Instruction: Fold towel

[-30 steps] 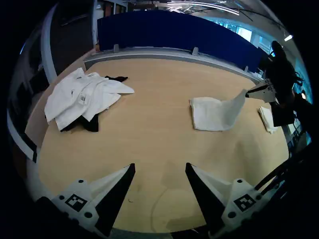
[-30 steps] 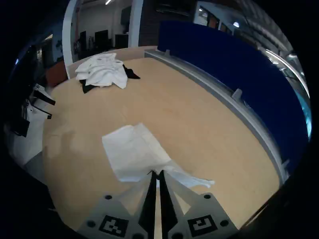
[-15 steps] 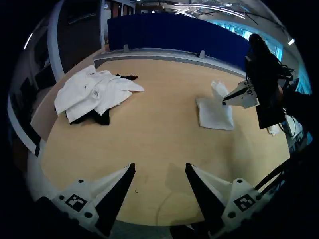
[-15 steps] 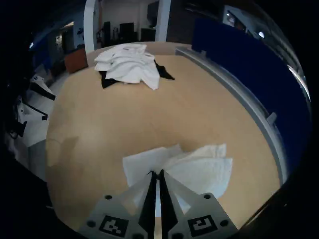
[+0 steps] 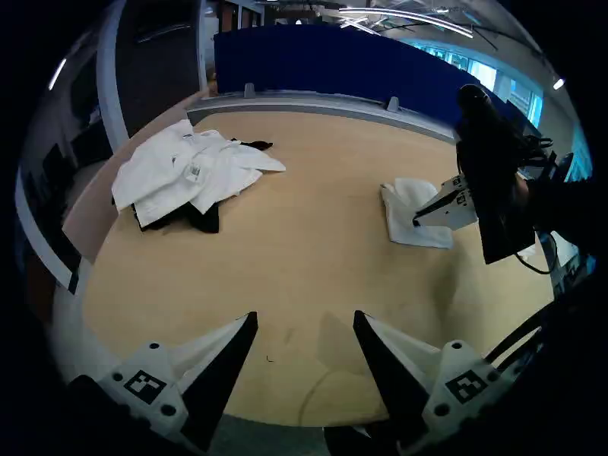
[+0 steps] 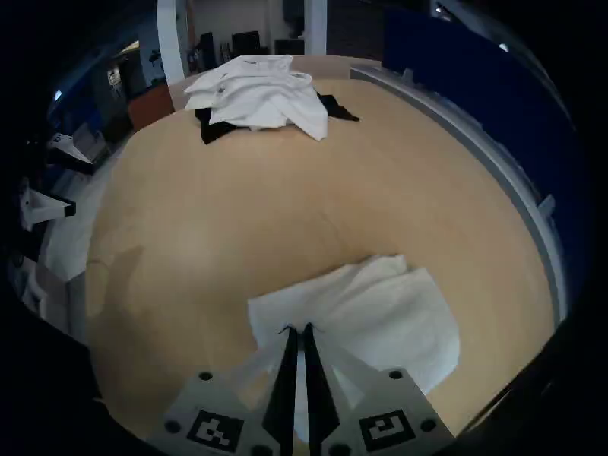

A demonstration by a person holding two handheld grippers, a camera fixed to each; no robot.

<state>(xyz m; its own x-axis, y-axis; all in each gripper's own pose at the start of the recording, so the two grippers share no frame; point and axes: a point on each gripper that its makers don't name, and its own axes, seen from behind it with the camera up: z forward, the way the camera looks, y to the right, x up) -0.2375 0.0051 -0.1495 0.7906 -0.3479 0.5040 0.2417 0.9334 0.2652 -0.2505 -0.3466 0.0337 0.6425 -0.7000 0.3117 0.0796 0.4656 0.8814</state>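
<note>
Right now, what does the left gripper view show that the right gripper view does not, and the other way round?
Left gripper view: the left gripper with its fingers wide apart above the near part of the table, and farther off the right gripper seen from the side, low at the towel.
Right gripper view: up close, its two fingers together on the towel's near edge, with one layer folded over the other.
Both: the towel, the pile of white clothes, the wooden table and the blue partition.

One far, one close, towel (image 5: pixel 403 205) shared
</note>
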